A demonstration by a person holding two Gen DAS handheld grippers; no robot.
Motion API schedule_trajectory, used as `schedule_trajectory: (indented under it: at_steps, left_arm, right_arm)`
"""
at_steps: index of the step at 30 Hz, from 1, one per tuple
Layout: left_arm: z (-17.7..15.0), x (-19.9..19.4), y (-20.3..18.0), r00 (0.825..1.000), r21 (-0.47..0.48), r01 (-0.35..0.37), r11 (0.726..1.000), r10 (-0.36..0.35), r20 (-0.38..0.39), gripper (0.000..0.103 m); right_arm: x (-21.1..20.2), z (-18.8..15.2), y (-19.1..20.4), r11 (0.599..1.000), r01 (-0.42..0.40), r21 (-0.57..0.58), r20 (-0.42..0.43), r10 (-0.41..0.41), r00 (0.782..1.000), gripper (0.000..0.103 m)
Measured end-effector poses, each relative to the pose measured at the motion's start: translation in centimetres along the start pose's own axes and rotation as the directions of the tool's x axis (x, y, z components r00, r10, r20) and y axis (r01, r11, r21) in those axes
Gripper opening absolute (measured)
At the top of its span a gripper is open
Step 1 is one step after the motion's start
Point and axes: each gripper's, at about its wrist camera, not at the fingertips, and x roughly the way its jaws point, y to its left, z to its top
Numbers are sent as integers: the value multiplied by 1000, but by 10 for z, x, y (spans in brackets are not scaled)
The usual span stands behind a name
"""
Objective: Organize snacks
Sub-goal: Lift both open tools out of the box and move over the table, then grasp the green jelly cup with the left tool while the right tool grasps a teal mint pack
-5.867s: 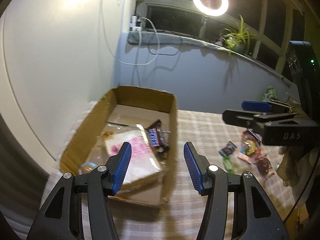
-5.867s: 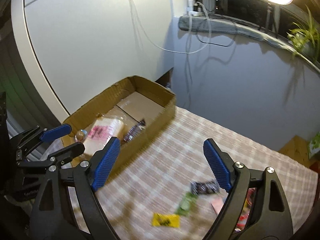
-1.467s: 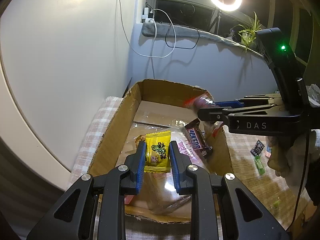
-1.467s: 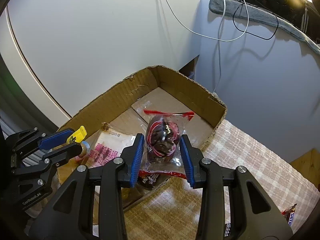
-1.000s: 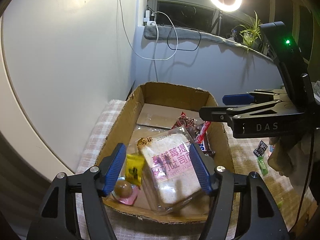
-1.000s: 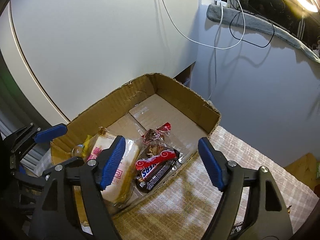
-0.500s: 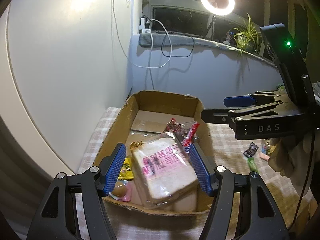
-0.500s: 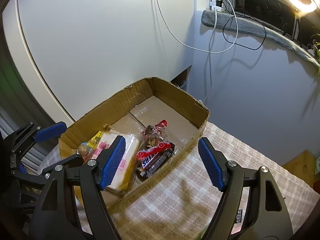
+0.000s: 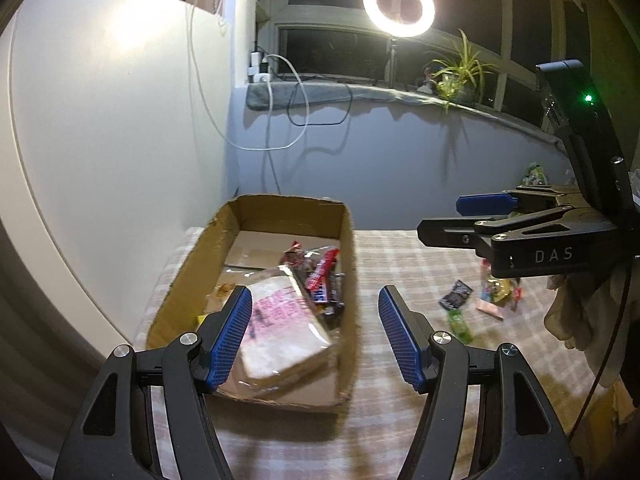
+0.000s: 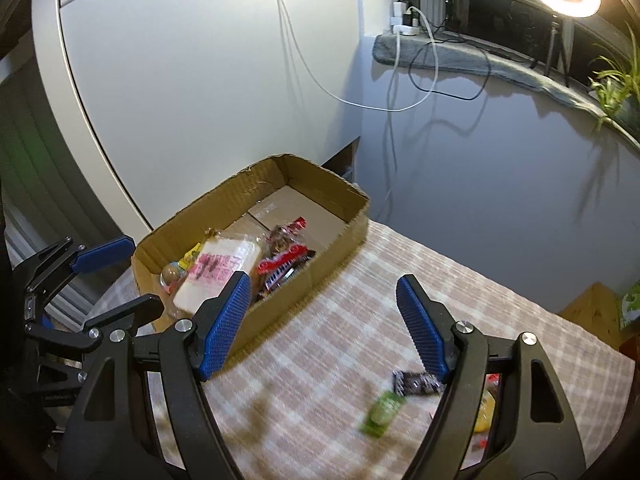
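A cardboard box [image 9: 348, 248] [image 10: 344, 240] on the checked tablecloth holds a wrapped bread pack with pink print [image 9: 280, 328] [image 10: 218, 268], a red-tied snack bag with a dark bar beside it [image 9: 318, 276] [image 10: 286, 258] and a small yellow packet [image 10: 188, 260]. My left gripper [image 9: 316, 332] hangs open and empty over the box's near right corner. My right gripper [image 10: 324, 320] is open and empty over the cloth right of the box. Loose snacks lie on the cloth: a dark packet [image 9: 456, 294] [image 10: 416, 384] and a green one [image 9: 458, 322] [image 10: 382, 410].
More wrappers [image 9: 498, 294] are heaped under the right gripper's body. A white wall stands behind the box, a sill with cables, a plant [image 9: 460, 72] and a ring light [image 9: 398, 0] beyond. A wooden corner [image 10: 592, 312] lies at the cloth's far right.
Both grippers have pulled back and up from the box towards the right. The box now sits farther off and more cloth with loose snacks shows. Jaws unchanged.
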Motion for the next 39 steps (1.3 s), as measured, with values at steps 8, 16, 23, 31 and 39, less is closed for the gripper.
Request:
schedule_trajectory:
  at_steps: [8,16,23,31,39]
  left_arm:
    - [-6,-8,-29,999,34,50,998,-49,-6,66]
    - [-17,-7,-60,992,63,121,991,-119,-40,66]
    - [-36,-4,-92,972,98,224,970,-214,-100,66]
    - [-64,11,-129,931,158,332,930,-297,-214,66]
    - [-84,24,-151,903,194,378,905,-315,-291,55]
  right_arm:
    - [-37,-26,-16,999,28,26,19,-29,999,78]
    - [-71,-61,-51,994,72,85,13,-73,997,78]
    - [-94,-105,-92,976,124,177,-31,-121,992,78]
    - [-109,-178,-147,927,207,313,-135,-173,976,78]
    - [-107,-221,-176,881,254,400,-202,-186,962,78]
